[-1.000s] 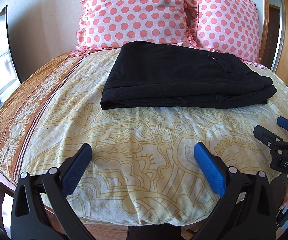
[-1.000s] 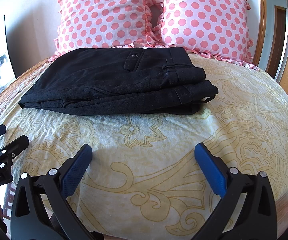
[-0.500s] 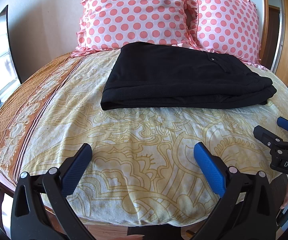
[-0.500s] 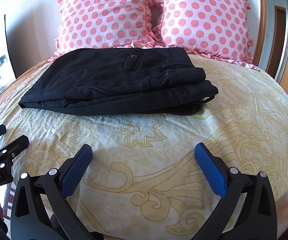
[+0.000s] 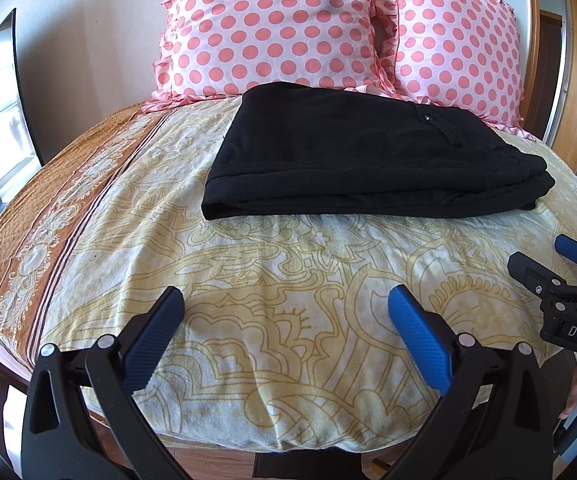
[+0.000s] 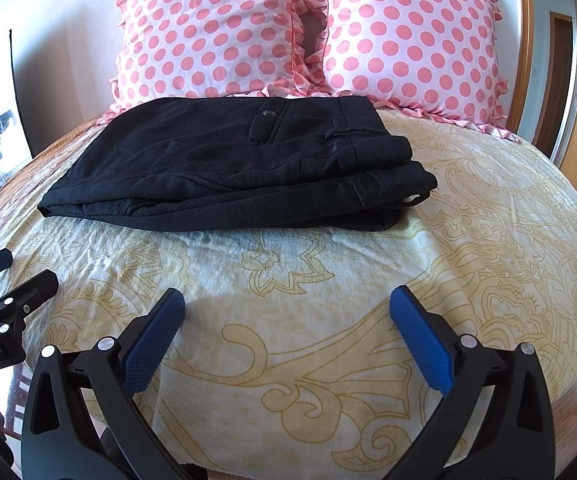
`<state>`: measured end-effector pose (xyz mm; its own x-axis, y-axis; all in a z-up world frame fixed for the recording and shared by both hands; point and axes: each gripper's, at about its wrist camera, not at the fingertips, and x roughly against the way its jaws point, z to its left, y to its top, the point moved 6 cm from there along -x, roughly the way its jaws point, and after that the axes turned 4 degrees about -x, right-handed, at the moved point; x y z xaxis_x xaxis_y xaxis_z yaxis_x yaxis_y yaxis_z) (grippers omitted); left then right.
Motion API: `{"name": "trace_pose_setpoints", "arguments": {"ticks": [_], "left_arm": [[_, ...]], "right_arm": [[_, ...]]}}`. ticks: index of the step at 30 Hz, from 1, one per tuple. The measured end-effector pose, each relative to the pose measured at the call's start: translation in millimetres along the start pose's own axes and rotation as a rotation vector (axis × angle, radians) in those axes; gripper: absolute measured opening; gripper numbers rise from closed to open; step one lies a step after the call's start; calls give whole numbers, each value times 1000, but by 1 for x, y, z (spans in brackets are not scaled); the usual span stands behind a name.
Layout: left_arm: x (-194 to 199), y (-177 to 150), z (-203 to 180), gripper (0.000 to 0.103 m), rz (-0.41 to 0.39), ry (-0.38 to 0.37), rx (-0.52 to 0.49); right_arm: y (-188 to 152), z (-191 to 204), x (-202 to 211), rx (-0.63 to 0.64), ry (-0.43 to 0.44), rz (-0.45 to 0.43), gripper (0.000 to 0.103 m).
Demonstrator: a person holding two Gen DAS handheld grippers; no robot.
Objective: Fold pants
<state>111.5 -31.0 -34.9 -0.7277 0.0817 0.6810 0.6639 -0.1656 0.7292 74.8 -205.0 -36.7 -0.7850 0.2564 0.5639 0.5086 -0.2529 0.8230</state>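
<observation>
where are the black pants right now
The black pants lie folded on the patterned bedspread, centre in both wrist views, just in front of the two polka-dot pillows and well beyond both open tools.

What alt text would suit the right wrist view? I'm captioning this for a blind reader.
Black pants lie folded in a flat stack on a yellow patterned bedspread, in front of two pink polka-dot pillows. The right gripper hovers near the bed's edge, jaws open and empty. The left gripper shows at the left edge.
</observation>
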Motion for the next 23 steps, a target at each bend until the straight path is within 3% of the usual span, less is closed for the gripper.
{"name": "trace_pose_setpoints", "arguments": {"ticks": [23], "left_arm": [[-2, 0, -1, 101, -1, 1, 0]], "right_arm": [[0, 1, 0, -2, -2, -2, 102]]}}
